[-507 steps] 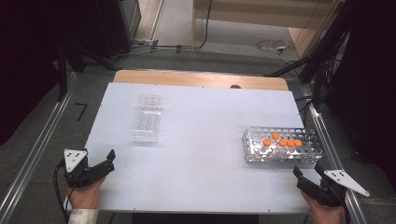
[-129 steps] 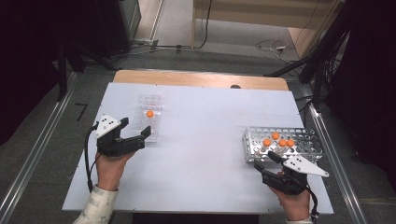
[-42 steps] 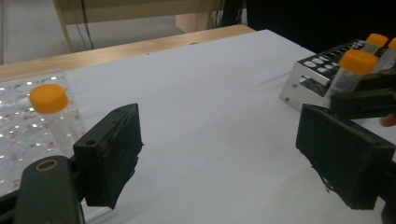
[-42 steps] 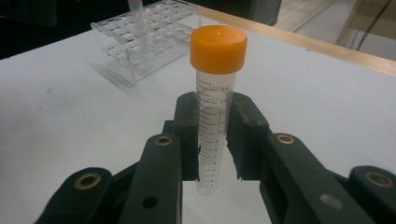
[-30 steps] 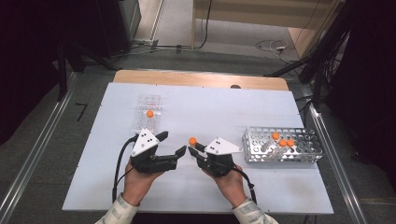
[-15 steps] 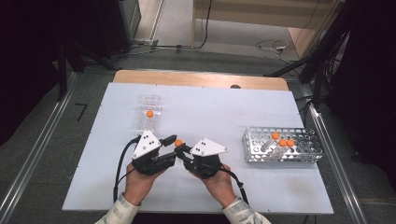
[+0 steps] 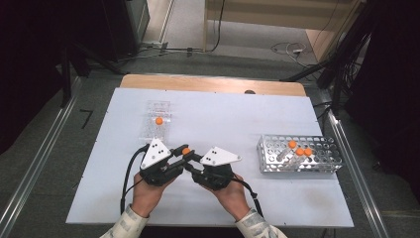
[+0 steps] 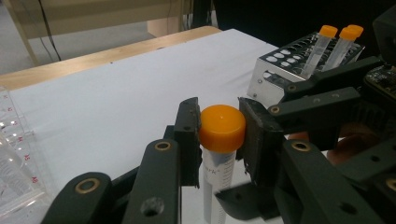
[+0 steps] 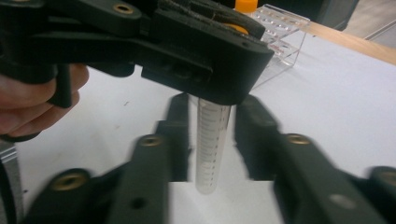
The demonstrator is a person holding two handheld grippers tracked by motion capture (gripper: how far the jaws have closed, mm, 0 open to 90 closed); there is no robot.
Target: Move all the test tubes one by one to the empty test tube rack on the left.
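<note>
Mid-table, tips meeting: left gripper (image 7: 179, 154) clamped on orange-capped clear plastic tube (image 8: 219, 148), upright; right gripper (image 9: 212, 135) jaws parted around its body, apparently not touching. Printed graduations unreadable.

Left tool (image 8: 219, 140) clamps orange-capped tube (image 8: 222, 128); metal rack (image 8: 299, 63) beyond.

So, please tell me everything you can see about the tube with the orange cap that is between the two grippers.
The tube is a clear plastic cylinder with printed graduation marks and a smooth, round orange screw cap. It looks empty and stands upright above the white table, its rounded bottom seemingly just off the surface. The left gripper has its black jaws pressed against the cap on both sides. The right gripper has its jaws to either side of the body, with small gaps showing.
</note>
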